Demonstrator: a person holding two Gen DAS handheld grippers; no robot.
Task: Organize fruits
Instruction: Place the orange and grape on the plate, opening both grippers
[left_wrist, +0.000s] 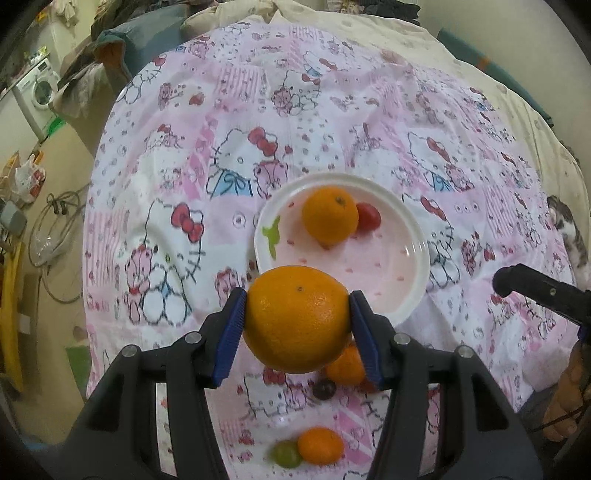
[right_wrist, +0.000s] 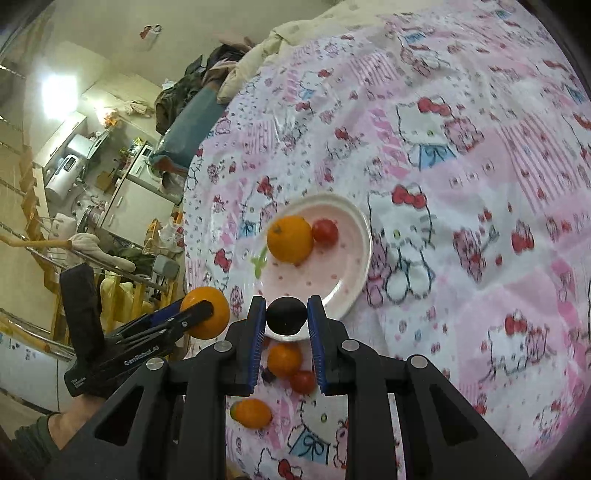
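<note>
Orange peel bulges between the blue pads of our left gripper (left_wrist: 297, 325), which clamps a large orange (left_wrist: 297, 317) at lower centre of the left wrist view, just short of the pink plate (left_wrist: 413, 291). Our right gripper (right_wrist: 287, 321) is clenched on a dark grape (right_wrist: 287, 315) over the plate's near rim. An orange on the plate (left_wrist: 330, 214) and a cherry tomato (left_wrist: 368, 217) already touch there. Dropped carelessly, round fruit could roll off the shallow dish onto the soft bedspread (left_wrist: 184, 166), or the two grippers could collide.
</note>
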